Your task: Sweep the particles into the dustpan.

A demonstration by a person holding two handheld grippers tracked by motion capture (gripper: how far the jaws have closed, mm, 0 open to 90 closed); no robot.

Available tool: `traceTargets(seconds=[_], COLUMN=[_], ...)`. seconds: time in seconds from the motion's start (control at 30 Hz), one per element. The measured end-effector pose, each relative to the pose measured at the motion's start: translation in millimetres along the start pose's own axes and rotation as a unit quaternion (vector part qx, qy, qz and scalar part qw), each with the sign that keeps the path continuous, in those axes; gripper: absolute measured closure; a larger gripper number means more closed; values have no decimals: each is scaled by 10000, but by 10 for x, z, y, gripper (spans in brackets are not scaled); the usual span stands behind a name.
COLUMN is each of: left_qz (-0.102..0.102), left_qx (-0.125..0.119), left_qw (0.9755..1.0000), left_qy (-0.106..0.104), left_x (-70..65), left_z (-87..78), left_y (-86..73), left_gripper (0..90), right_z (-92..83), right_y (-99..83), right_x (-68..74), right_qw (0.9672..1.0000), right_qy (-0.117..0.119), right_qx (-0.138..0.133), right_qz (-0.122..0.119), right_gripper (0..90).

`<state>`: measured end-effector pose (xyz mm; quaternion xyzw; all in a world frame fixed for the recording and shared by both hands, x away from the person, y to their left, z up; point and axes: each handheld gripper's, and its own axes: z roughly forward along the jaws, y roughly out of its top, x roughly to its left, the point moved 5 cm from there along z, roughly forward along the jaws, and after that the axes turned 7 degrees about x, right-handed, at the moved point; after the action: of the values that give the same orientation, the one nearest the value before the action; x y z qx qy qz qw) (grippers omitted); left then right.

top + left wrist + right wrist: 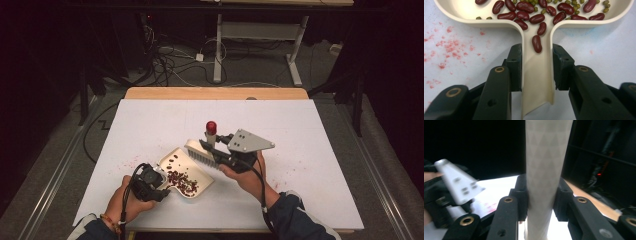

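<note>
Left gripper (537,67) pinches the dustpan's handle (537,75) — beans (537,18) lie in the dustpan (187,177); right gripper (540,195) clamps the brush's handle (545,170) above the table (310,150).

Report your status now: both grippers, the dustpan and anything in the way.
Left gripper shut on dustpan handle. Right gripper shut on brush handle. Beans in pan. Nothing in the way.
</note>
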<state>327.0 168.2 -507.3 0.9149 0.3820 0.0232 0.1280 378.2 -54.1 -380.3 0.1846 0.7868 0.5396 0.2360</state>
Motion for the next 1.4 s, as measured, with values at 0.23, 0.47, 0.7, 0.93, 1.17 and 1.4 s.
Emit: traceTargets(seconds=[0.23, 0.47, 0.7, 0.93, 1.17, 1.4], left_qz=[32, 27, 13, 8, 4, -3], left_qx=[8, -29, -39, -7, 18, 16], left_qw=[10000, 10000, 10000, 10000, 10000, 10000], left_qy=[5, 0, -34, -24, -1, 4], left_x=[5, 3, 8, 5, -2, 0], left_z=[1, 3, 3, 1, 3, 1], left_y=[-1, -5, -6, -3, 2, 2], left_gripper=[635, 635, 635, 635, 635, 635], right_z=[309, 640, 706, 342, 173, 341], right_y=[-153, -303, -331, -201, -150, -270], right_x=[-439, -347, -86, 43, -60, 72], right_qw=[9972, 9952, 9965, 9987, 9999, 9988], right_qy=[-690, -657, -124, 435, -18, -73], right_qx=[252, 499, 608, 255, 139, 332], right_qz=[-162, -520, -553, 20, -47, -351], right_gripper=[706, 706, 697, 706, 706, 706])
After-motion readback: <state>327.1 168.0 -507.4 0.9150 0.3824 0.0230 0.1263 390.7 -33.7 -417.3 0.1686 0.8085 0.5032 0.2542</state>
